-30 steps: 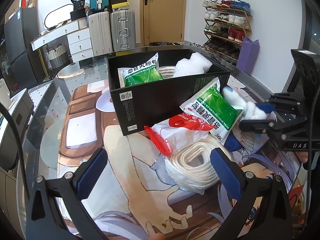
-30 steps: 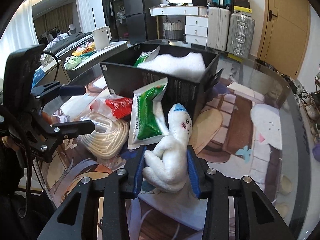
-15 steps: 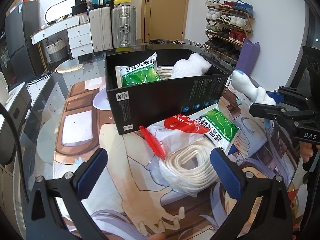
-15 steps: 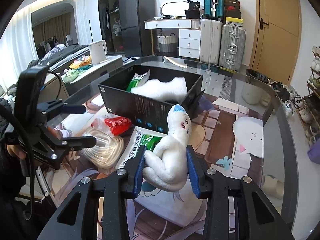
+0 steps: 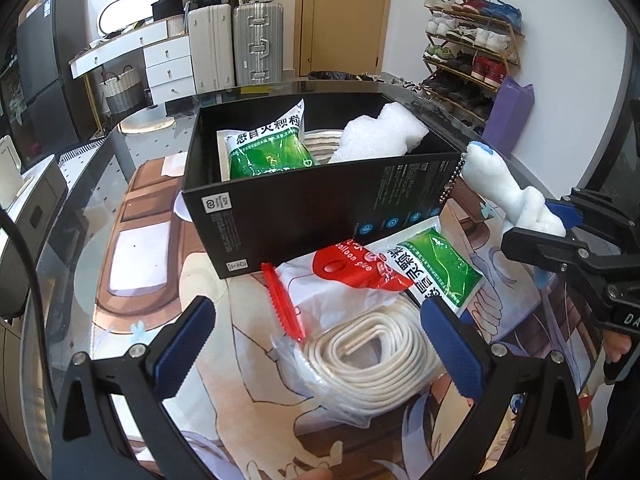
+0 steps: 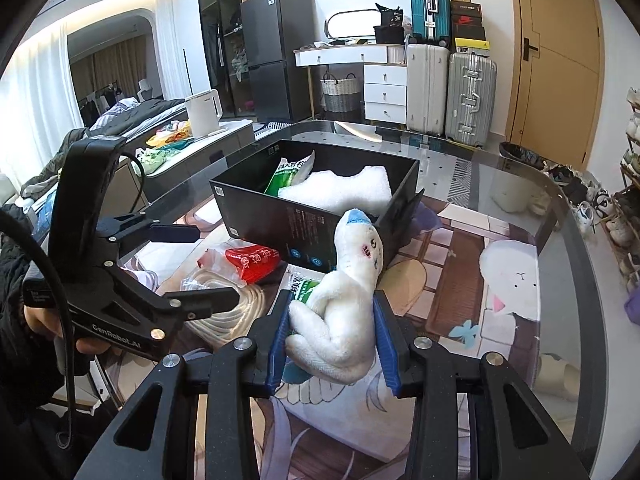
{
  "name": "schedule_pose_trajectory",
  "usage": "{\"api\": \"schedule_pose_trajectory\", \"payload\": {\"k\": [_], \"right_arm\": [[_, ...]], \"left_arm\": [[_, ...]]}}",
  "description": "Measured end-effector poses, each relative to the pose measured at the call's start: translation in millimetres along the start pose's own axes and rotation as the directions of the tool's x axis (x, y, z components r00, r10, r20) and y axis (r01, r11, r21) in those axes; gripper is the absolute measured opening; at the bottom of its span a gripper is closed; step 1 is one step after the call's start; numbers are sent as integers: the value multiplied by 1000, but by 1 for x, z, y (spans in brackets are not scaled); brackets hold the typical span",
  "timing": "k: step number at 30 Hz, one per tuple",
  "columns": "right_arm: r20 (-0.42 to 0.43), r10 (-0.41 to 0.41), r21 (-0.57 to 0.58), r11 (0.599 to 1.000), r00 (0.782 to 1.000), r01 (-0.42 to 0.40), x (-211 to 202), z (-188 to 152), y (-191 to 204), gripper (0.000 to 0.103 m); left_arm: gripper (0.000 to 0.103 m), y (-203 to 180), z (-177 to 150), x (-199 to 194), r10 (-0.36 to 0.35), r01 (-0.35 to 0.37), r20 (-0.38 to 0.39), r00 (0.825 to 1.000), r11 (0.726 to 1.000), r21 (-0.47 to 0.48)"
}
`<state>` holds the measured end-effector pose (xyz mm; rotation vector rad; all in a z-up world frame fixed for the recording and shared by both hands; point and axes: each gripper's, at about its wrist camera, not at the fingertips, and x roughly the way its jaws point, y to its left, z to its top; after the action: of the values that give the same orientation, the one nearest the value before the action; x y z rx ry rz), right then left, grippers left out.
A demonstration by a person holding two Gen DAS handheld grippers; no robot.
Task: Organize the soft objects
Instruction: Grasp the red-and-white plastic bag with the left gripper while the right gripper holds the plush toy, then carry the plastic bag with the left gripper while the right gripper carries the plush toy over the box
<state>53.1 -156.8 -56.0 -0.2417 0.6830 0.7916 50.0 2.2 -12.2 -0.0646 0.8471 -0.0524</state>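
Since a second ago, my right tongs (image 6: 332, 336) have lifted the white plush toy (image 6: 344, 304) off the table (image 6: 560, 216), and the green packet (image 5: 436, 268) that leaned on the black box (image 5: 304, 208) now lies flat in front of it. I hold the toy pinched between both pads, just in front of the box's near right corner. My left tongs (image 5: 316, 344) gape wide and empty over the bagged white cord coil (image 5: 372, 364), in front of the box.
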Motion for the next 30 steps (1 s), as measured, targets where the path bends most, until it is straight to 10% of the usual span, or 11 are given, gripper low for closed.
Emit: {"api": "schedule_pose_trajectory", "payload": {"k": [9,20,30], "right_arm": [[22,5,8,1000,1000,-5,-8,2,-2,39],[28,6,-6,1000,1000,-6,-11,3,0,39],[29,7,-4,1000,1000,-7,-11,3,1,39]], "left_arm": [[100,-5,9,11,-35,34,-28,999,999,-12],[58,-4,9,12,-38,37,-18,999,999,-23],[54,0,9,4,-29,30,20,999,999,-15]]}}
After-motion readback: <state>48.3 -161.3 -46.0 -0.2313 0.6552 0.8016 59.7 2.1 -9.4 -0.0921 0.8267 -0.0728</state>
